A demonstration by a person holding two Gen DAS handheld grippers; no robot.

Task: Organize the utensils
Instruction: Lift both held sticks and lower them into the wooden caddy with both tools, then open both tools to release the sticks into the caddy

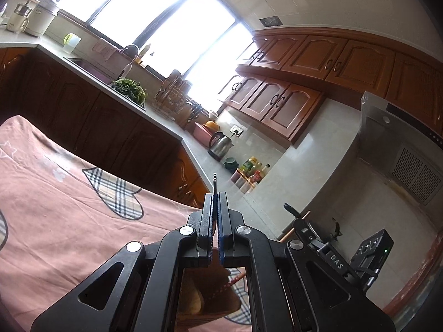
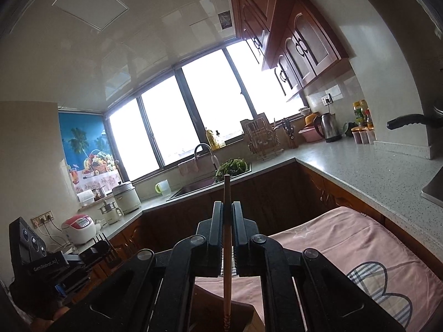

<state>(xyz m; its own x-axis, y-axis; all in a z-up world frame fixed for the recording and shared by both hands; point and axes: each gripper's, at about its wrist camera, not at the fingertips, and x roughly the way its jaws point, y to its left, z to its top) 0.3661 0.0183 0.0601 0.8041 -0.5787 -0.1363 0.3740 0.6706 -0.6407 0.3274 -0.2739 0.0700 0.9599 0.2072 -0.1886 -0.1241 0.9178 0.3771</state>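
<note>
Left hand-held gripper point(image 1: 215, 210) clenched on a thin dark utensil point(image 1: 214, 184), tip poking up past the fingers, above the pink-clothed surface point(image 1: 69, 207). Right hand-held gripper point(image 2: 227, 213) clamped on a wooden chopstick point(image 2: 227, 193), running lengthwise between its fingers.

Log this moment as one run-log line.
left gripper: shut on thin dark utensil | right gripper: shut on wooden chopstick | both above pink cloth
</note>
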